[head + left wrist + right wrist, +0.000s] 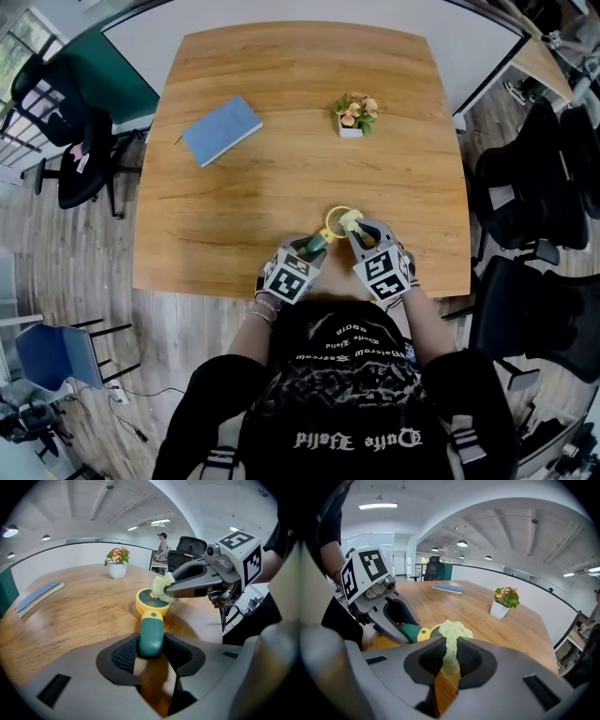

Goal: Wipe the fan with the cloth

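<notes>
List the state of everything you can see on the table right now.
Handheld fan: handle clamped in left gripper, grille facing up.
Cloth: pinched in right gripper, bunched on the fan's grille.
Book: closed, lying flat.
Potted plant: upright.

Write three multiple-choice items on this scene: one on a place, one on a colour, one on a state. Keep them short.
1. In the head view, where does the flat blue book lie relative to the white-potted flowering plant?
A) left of it
B) right of it
C) on top of it

2. What colour is the handle of the small yellow-headed handheld fan?
A) red
B) dark green
C) white

3. What state is the right gripper in?
A) open and empty
B) shut on the pale yellow-green cloth
C) shut on the book

Answers:
1 A: the book shows well to the plant's left.
2 B: the left gripper clamps a green handle.
3 B: the cloth is pinched between its pads.
</notes>
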